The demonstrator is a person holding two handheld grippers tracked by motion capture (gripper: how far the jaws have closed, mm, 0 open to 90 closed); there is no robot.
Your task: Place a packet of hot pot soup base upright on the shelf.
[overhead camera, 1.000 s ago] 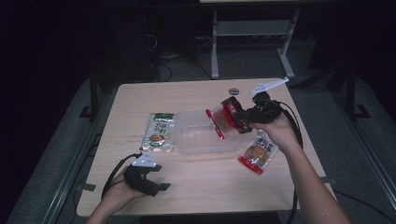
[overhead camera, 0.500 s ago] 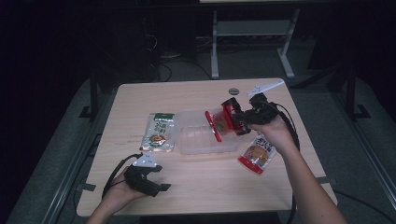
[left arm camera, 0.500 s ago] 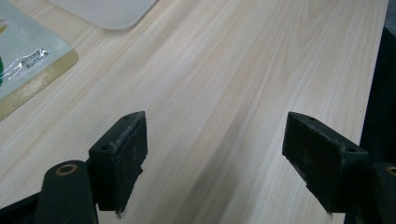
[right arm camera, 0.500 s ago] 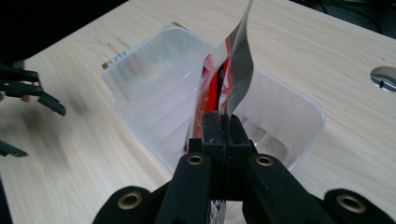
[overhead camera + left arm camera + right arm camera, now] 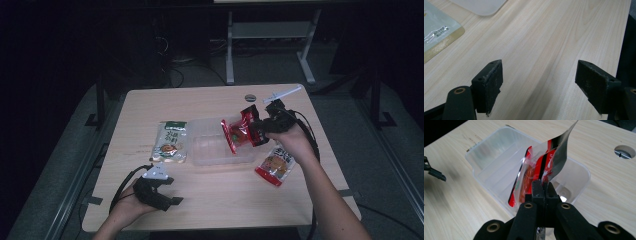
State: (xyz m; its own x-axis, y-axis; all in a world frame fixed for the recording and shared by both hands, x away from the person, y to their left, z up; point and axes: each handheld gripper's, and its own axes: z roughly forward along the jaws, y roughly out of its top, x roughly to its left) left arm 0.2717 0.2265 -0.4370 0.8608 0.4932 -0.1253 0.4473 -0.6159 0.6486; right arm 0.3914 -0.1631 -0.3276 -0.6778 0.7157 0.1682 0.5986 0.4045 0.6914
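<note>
Red packet (image 5: 239, 134) now lower over light wooden table (image 5: 210, 210).

Black hand-held gripper (image 5: 543, 188), brass rivets

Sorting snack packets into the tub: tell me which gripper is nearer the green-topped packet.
Left. The left gripper rests just below the green-topped packet, jaws open and empty. The right gripper is across the clear tub, pinching a red packet.

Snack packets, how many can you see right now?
3: a red packet pinched in the right gripper over the clear tub, a green-topped one left of the tub, another right of it.
</note>
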